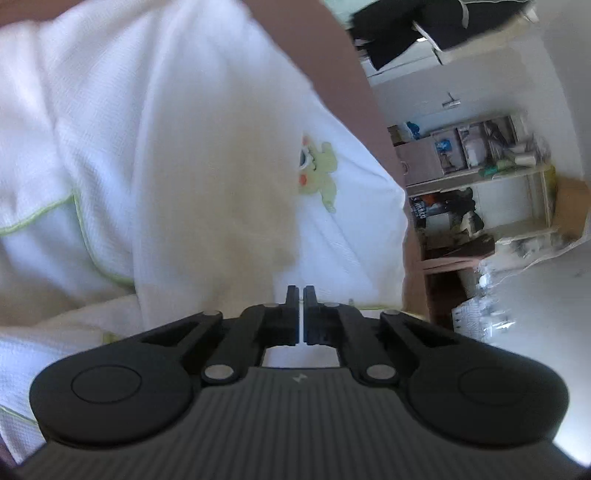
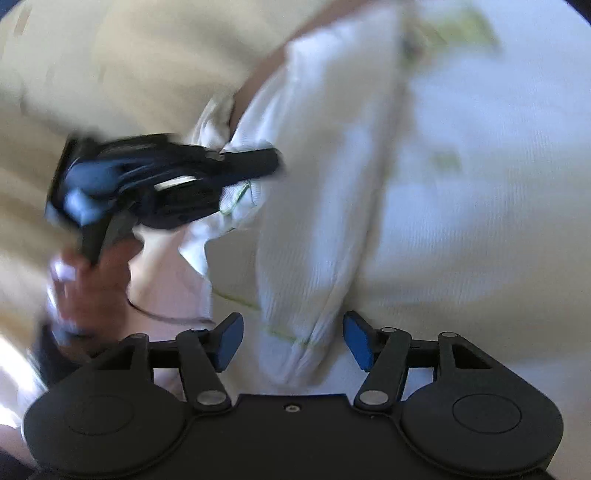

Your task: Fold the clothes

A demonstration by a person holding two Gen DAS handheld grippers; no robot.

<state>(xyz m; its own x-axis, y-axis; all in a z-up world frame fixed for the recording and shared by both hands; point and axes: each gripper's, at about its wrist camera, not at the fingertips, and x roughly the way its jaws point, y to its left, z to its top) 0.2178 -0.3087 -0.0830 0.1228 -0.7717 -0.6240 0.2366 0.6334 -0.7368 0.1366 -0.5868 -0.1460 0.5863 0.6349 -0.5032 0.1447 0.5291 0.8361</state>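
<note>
My left gripper (image 1: 300,291) has its fingers clamped together on the edge of the white garment (image 1: 192,155), which hangs bunched in front of it. My right gripper (image 2: 293,341) has its 2 blue pads (image 2: 357,339) apart around a hanging fold, not touching.

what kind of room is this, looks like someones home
Probably a lived-in room at home, perhaps a bedroom or laundry corner: a cluttered open shelf unit, dark clothes piled up high, and a white garment being folded on a beige surface.
</note>
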